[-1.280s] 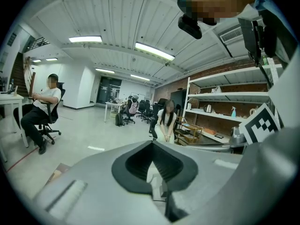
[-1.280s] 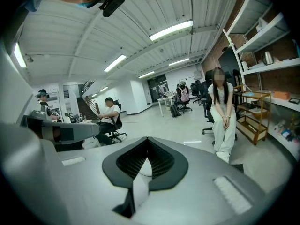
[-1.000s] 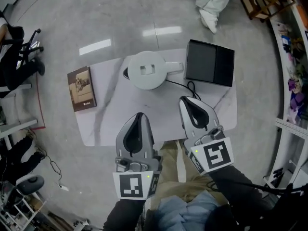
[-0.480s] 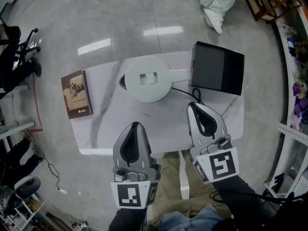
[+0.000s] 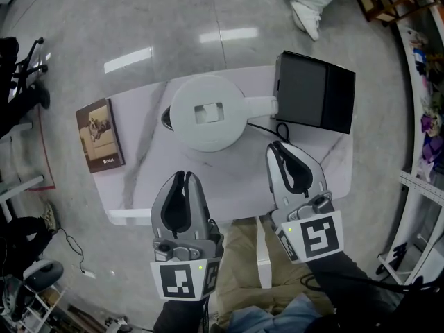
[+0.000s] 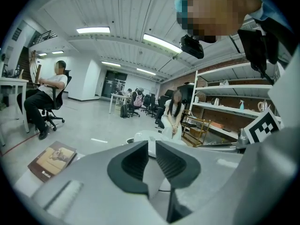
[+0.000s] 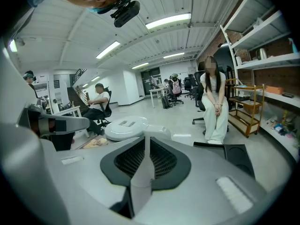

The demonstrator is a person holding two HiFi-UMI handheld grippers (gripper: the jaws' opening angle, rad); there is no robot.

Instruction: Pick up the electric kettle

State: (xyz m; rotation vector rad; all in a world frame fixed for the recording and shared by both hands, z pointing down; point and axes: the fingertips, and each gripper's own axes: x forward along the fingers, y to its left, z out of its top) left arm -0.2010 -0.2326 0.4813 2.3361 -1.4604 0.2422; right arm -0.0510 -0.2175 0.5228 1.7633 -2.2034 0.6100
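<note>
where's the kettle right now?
Head view: the kettle stands at the far middle of the white table, its handle pointing at the black box on its right, with the book off to its left.

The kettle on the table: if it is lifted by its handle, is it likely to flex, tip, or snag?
The kettle looks like rigid plastic, so it is probably stiff. Its handle sticks out on one side, so it may tilt when lifted. A black cord runs from its base and might tug.
</note>
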